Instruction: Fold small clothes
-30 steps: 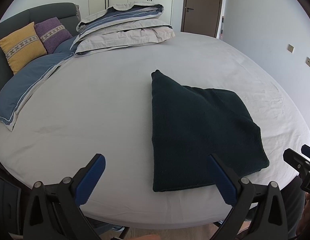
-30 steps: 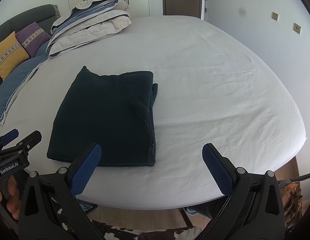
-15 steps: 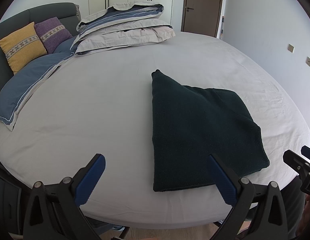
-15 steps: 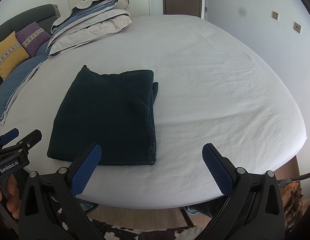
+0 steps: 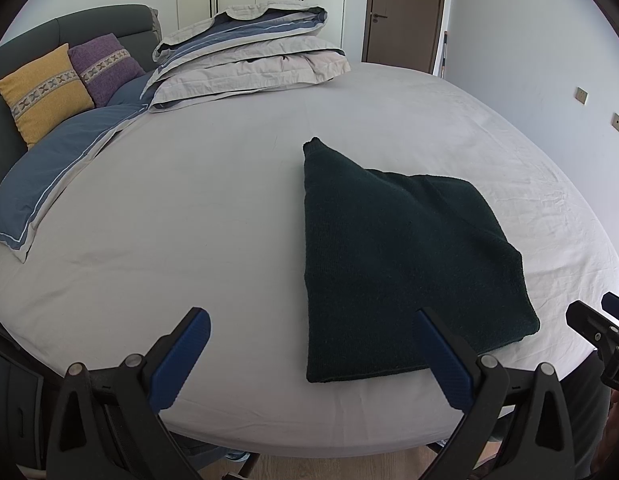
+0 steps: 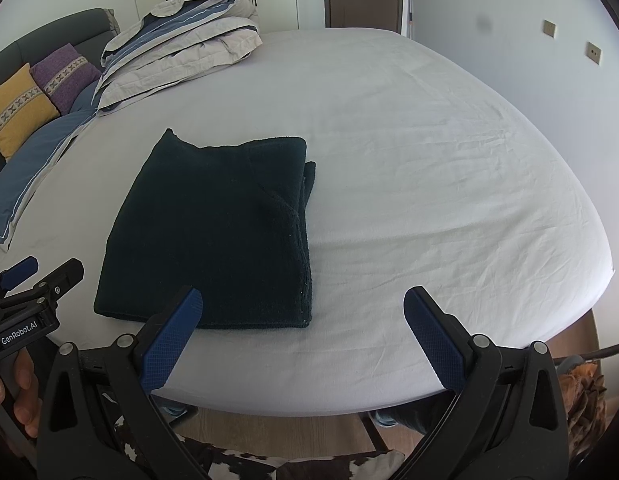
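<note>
Right wrist view: dark green garment (image 6: 213, 232) lying folded into a flat rectangle near the front edge of the white-sheeted bed (image 6: 429, 160), layered edges stacked along its right side. Right gripper (image 6: 301, 330) spread wide, holding nothing, hovering off the bed edge just right of the garment. Left gripper (image 5: 309, 354) likewise wide apart and empty, at the garment's near left corner. Looks like the fold is done or one halving short. Next, probably: pinch both near corners and carry them to the far edge, or leave it be.
</note>
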The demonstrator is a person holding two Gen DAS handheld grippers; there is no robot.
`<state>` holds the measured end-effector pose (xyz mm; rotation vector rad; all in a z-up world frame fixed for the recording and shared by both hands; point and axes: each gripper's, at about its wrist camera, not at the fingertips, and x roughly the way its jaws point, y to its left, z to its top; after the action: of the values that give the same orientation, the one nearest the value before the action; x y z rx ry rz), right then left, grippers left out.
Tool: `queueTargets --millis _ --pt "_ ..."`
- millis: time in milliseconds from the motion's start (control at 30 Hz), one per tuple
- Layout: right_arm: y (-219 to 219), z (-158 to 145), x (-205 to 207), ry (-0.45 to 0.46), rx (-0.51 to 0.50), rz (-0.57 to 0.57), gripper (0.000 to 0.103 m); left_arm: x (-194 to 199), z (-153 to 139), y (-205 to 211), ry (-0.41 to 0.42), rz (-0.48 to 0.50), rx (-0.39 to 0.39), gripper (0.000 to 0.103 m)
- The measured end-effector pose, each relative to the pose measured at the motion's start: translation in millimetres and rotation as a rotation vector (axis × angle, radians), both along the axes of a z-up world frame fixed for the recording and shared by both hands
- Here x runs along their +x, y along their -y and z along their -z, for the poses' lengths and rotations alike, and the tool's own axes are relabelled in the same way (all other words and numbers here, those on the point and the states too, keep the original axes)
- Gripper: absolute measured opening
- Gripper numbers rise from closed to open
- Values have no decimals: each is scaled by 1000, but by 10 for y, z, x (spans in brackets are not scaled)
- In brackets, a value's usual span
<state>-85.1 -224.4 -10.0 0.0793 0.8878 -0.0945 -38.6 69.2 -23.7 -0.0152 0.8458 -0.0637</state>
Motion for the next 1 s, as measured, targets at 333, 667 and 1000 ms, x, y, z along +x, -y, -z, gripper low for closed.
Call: queueTargets --millis 333,667,1000 --pt "12 11 -10 -1 3 0 103 -3 17 -10 -1 3 2 103" --pt "14 23 -13 -4 6 -2 103 8 31 -22 -4 5 2 103" --pt "15 35 -25 -6 8 -5 103 21 49 -37 -12 10 0 103"
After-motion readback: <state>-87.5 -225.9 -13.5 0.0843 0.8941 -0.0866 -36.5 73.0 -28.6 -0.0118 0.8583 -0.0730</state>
